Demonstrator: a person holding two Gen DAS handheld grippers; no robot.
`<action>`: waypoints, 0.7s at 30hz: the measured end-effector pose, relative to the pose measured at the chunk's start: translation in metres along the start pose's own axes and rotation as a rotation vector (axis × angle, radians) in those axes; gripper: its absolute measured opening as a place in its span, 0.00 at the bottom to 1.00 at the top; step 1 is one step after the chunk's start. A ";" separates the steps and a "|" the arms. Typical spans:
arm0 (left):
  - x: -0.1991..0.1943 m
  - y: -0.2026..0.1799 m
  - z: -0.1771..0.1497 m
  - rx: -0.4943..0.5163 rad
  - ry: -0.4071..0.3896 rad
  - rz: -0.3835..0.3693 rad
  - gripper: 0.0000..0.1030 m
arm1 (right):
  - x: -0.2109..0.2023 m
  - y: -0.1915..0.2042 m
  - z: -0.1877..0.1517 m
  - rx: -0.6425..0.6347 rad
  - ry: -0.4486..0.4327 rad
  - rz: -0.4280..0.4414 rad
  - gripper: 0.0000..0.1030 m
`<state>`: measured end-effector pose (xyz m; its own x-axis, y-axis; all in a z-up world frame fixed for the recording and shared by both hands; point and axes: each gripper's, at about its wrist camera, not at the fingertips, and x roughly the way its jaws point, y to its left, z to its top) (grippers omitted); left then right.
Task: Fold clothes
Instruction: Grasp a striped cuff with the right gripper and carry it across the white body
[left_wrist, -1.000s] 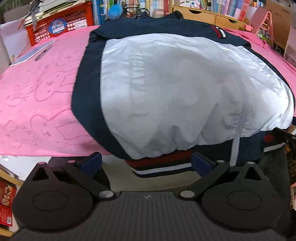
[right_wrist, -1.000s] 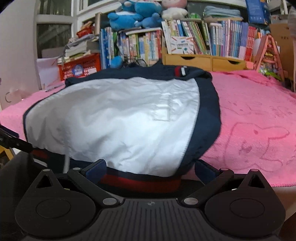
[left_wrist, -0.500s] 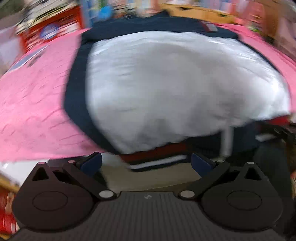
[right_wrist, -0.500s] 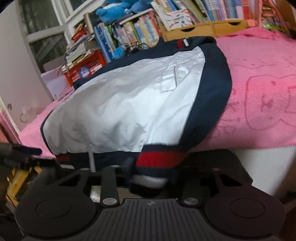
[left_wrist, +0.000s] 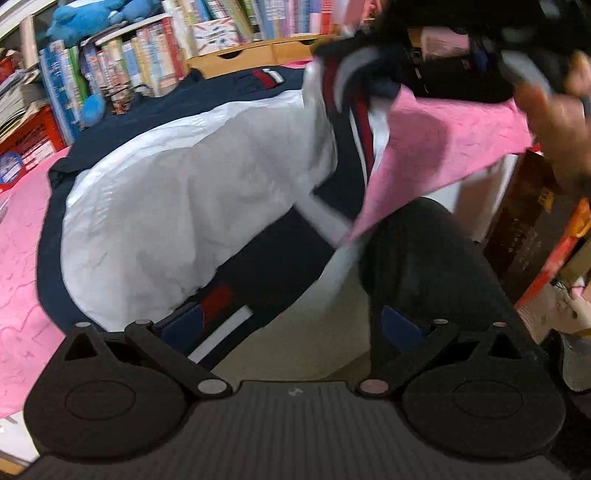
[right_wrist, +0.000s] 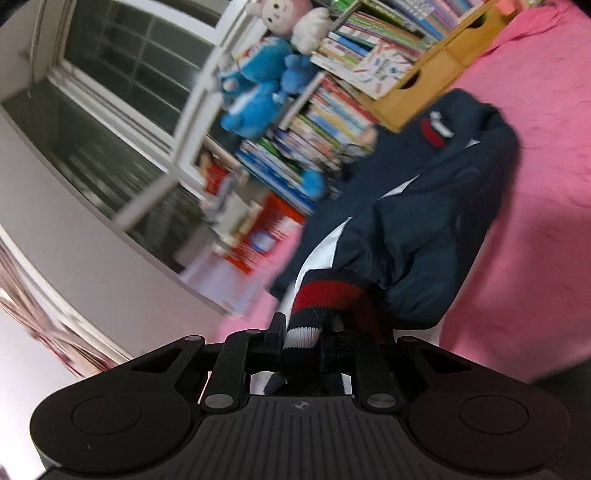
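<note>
Home, looks like a kid's bedroom or playroom. Far side has packed bookshelves (left_wrist: 155, 55) full of colourful children's books, blue plush toys (right_wrist: 258, 92) and a doll (right_wrist: 279, 14) on top, wooden drawer boxes (left_wrist: 258, 51), and a red crate (left_wrist: 26, 144) at far left. Near surface is covered by a pink towel (right_wrist: 535, 184) with cartoon outlines; a window (right_wrist: 110, 74) is on the left wall.
</note>
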<state>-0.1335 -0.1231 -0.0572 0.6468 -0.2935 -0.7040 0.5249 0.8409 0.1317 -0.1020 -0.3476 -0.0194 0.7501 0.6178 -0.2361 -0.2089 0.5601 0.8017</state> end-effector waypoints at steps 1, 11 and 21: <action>-0.001 0.005 0.002 -0.015 -0.008 0.033 1.00 | 0.006 0.004 0.008 0.008 -0.005 0.021 0.18; -0.028 0.079 0.030 -0.151 -0.147 0.284 1.00 | 0.013 0.013 0.032 -0.080 -0.072 -0.055 0.18; 0.002 0.123 0.097 -0.045 -0.202 0.410 1.00 | 0.044 0.012 0.046 -0.281 -0.047 -0.306 0.19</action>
<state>-0.0137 -0.0643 0.0254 0.8933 -0.0116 -0.4492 0.1815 0.9238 0.3371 -0.0427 -0.3389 0.0052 0.8307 0.3768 -0.4097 -0.1296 0.8468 0.5159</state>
